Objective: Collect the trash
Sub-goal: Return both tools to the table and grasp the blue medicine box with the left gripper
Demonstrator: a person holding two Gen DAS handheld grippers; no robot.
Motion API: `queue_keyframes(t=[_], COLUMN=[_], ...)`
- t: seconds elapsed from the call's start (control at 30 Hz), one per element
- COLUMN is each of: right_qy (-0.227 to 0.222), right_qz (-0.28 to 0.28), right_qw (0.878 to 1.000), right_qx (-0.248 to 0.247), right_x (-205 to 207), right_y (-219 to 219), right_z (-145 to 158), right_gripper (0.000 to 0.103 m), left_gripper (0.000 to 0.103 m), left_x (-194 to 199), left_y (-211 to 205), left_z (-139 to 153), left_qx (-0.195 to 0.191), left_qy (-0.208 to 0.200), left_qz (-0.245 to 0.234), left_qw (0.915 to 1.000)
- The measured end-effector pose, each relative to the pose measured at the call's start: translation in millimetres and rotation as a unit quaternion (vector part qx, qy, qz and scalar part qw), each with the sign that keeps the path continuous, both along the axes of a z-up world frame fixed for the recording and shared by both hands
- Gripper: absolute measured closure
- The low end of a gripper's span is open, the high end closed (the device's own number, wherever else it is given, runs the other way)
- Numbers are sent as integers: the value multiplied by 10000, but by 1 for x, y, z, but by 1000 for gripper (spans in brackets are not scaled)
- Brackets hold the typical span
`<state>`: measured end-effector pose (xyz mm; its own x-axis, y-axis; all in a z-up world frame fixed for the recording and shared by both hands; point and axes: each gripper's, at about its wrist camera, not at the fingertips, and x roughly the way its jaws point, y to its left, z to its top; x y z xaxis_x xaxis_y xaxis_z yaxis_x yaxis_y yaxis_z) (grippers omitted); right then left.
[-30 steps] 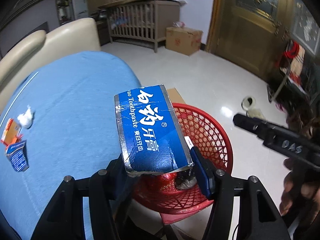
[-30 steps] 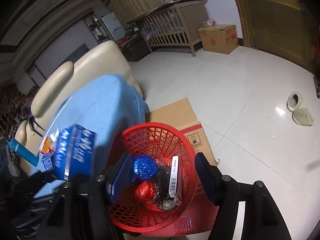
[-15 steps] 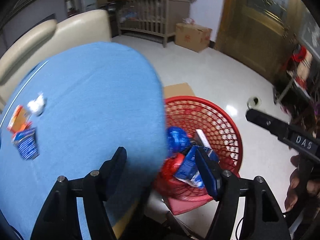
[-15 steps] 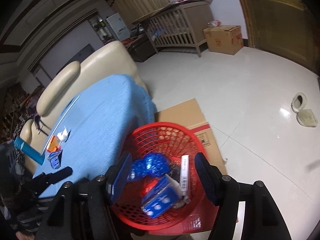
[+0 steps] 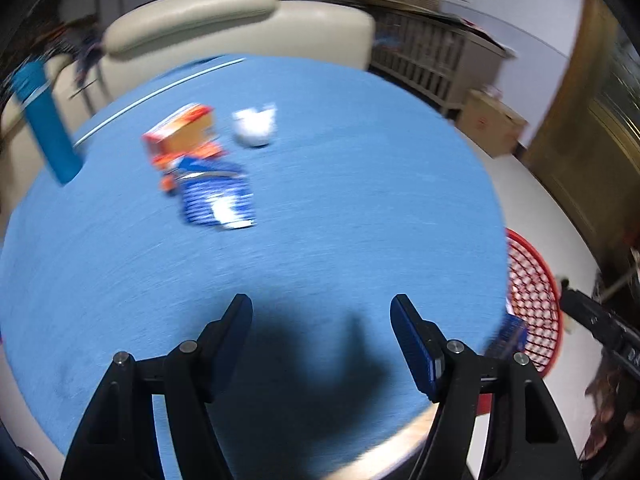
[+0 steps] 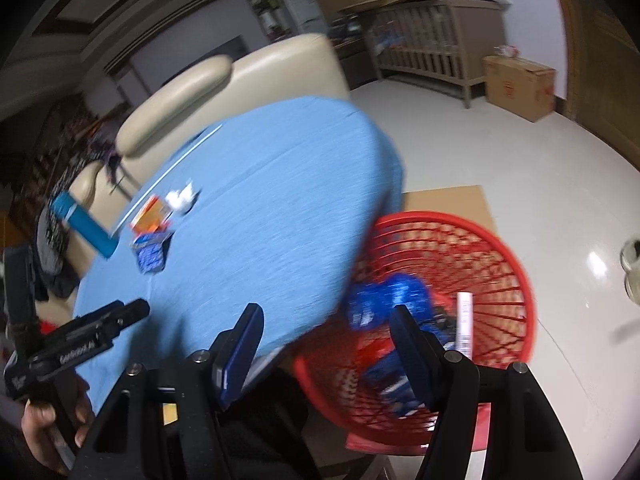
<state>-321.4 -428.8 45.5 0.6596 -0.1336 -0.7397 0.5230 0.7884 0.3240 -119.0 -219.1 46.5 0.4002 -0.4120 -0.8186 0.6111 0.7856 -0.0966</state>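
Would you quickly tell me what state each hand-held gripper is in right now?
Left hand-held gripper: open, holding nothing, above the blue table.
Right hand-held gripper: open, holding nothing, near the red basket.

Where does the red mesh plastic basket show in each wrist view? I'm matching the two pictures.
Left wrist: red mesh plastic basket at the right edge, mostly hidden behind the blue tablecloth.
Right wrist: basket at lower right, trash inside it.
Shared landmark: crumpled white tissue on the cloth.
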Motion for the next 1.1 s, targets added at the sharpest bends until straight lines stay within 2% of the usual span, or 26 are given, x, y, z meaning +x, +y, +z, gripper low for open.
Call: queue_keyframes(t=[0.2, 0.3, 0.53, 0.67, 0.9, 1.0, 1.07, 1.1], right_qy=[101, 124, 241, 321, 406, 435, 454, 456], right_qz=[560, 781, 1062, 993, 934, 970, 1003, 1019], right_qw=[9984, 9968, 9939, 9945, 9948, 9943, 9939, 9937], right_qx=[-47, -57, -159, -101, -51, -47, -61, -67], right_x=[39, 55, 70, 71, 72, 77, 83, 88], right_y=[36, 52, 71, 65, 56, 56, 56, 57], right_z=[-1, -1, -4, -9, -15, -16, -18, -18], right_gripper=[33, 33, 33, 33, 33, 33, 33, 33], left_gripper=[30, 28, 26, 25, 25, 26, 37, 37], left_x=[27, 42, 77, 101, 131, 132, 131, 131], left_y=[33, 34, 7, -12, -26, -20, -16, -13], left_z=[-5, -9, -14, -23, -45, -44, -41, -40], left_qx=[-124, -102, 9, 335, 564, 300, 235, 173], left_qy=[166, 201, 62, -85, 72, 108, 36, 74], left_qz=[498, 559, 283, 237, 326, 356, 335, 304], left_qw=[9985, 9982, 9996, 9991, 9978, 9989, 9992, 9994])
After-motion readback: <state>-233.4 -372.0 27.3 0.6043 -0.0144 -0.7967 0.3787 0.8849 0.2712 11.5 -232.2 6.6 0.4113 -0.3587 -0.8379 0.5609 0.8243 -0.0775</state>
